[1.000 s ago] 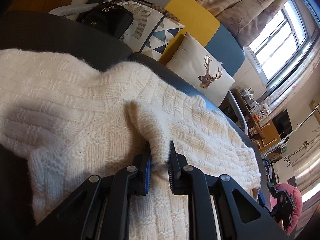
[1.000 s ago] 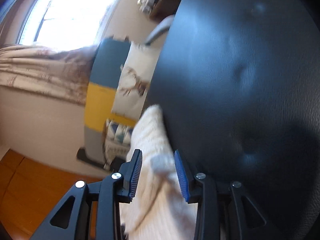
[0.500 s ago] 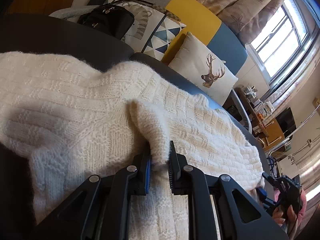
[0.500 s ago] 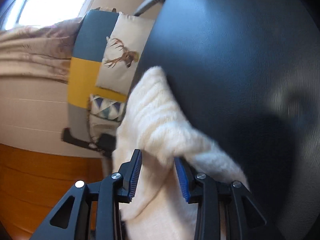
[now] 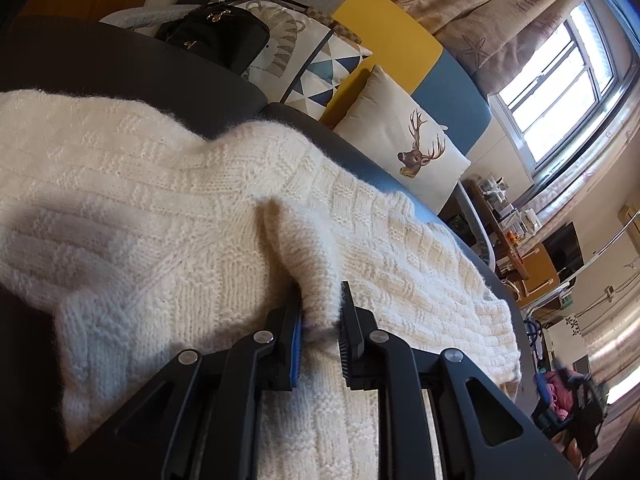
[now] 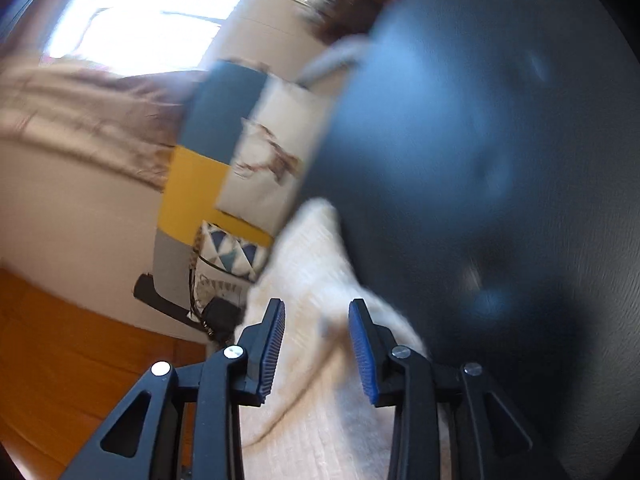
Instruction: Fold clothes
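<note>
A cream knitted sweater [image 5: 168, 216] lies spread over a dark padded surface [image 5: 120, 64]. My left gripper [image 5: 320, 316] is shut on a raised fold of the knit near the sweater's middle, and the fold stands up between the blue pads. The right wrist view is blurred by motion. There my right gripper [image 6: 316, 340] is open, its fingers wide apart just above one end of the sweater [image 6: 308, 264]. Cloth shows in the gap, but the pads do not press on it. The dark surface [image 6: 480, 140] fills the right side of that view.
Behind the surface stands a sofa with a yellow and blue back [image 5: 400, 48], a deer cushion [image 5: 404, 148], a patterned cushion [image 5: 316, 56] and a black bag [image 5: 216, 40]. A window [image 5: 560, 92] with curtains and cluttered shelves [image 5: 504, 208] are at the right. Orange floor [image 6: 80, 340] lies below.
The left gripper keeps its hold and has barely shifted. The right gripper has swung quickly, so its view is now blurred and shows more window and wall; its finger gap is unchanged.
</note>
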Demonstrator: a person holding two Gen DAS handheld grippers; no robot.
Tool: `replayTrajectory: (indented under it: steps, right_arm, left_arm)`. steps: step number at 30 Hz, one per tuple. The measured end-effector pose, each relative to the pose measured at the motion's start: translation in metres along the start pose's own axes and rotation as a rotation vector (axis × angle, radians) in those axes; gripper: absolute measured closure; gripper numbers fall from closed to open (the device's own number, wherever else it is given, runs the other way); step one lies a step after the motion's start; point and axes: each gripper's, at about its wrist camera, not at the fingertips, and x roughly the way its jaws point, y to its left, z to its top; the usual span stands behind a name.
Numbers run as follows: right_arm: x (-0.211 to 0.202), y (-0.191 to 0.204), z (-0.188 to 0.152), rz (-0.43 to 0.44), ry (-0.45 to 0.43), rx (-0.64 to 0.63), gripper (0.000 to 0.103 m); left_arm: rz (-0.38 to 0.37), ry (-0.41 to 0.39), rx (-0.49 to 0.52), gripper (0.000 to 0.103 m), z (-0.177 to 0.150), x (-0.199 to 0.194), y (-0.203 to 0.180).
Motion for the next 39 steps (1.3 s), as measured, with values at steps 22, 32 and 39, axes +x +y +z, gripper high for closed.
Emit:
replayTrajectory:
  steps: [22, 32, 39]
  right_arm:
    - [0.115, 0.058, 0.002, -0.391, 0.145, -0.546, 0.078]
    - [0.12, 0.056, 0.004, -0.588, 0.152, -0.612, 0.085]
    - [0.114, 0.113, -0.07, -0.19, 0.266, -0.688, 0.08]
  left_arm:
    - [-0.011, -0.012, 0.038, 0.077, -0.002, 0.001, -0.002]
    - [0.102, -0.085, 0.066, 0.073, -0.003, -0.009, -0.005]
    - [0.091, -0.056, 0.045, 0.073, 0.0, -0.008, 0.0]
